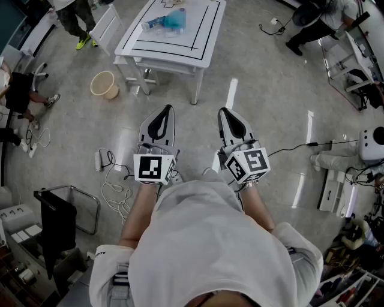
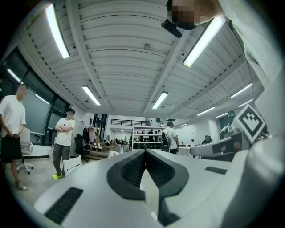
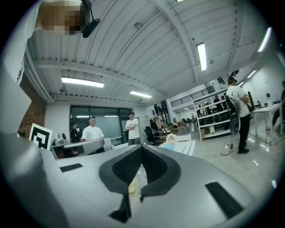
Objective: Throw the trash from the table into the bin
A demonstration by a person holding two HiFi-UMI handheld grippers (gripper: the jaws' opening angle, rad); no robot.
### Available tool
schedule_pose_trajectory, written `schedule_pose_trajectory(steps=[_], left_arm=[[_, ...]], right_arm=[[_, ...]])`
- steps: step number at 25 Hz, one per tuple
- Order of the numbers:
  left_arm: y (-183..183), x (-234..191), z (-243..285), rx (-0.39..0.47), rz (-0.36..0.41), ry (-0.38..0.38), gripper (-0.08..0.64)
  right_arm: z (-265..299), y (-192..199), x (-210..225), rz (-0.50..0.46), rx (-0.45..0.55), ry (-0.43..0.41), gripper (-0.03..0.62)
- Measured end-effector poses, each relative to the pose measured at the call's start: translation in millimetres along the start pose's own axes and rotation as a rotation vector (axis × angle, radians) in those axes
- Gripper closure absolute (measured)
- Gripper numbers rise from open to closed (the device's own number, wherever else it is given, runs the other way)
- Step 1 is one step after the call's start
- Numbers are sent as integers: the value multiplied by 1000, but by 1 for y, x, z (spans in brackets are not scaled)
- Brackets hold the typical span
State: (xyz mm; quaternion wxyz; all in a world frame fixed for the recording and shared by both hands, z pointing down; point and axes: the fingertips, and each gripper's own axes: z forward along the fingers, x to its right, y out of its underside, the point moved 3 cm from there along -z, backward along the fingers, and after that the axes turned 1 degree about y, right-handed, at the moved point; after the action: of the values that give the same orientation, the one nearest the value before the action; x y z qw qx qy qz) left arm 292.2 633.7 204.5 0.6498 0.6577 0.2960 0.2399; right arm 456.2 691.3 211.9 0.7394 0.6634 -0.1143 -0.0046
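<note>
A white table (image 1: 198, 45) stands on the floor well ahead of me. On its far part lies the trash: a blue-and-clear plastic piece (image 1: 167, 21) and some crumpled white paper (image 1: 170, 3). The bin, a round beige basket (image 1: 105, 84), sits on the floor left of the table. My left gripper (image 1: 167, 110) and right gripper (image 1: 224, 111) are held side by side, level, short of the table. Both are shut with nothing in them. In the left gripper view the left gripper (image 2: 144, 152) points at the room. In the right gripper view the right gripper (image 3: 141, 148) points at the table (image 3: 182, 147).
White cables and a power strip (image 1: 99, 160) lie on the floor at my left. A black chair (image 1: 57, 219) is at the lower left, a white chair (image 1: 107, 27) beside the table. People stand around the room (image 2: 64, 138), (image 3: 238, 113). Equipment crowds the right side (image 1: 372, 144).
</note>
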Motion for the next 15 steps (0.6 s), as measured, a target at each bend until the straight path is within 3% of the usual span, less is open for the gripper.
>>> schedule_pose_trajectory(steps=[6, 15], left_arm=[[27, -33, -27, -51, -45, 12, 555], [29, -19, -39, -55, -23, -3, 555]], right_arm=[[10, 25, -38, 18, -18, 36, 583], [4, 46, -39, 32, -83, 3, 583]])
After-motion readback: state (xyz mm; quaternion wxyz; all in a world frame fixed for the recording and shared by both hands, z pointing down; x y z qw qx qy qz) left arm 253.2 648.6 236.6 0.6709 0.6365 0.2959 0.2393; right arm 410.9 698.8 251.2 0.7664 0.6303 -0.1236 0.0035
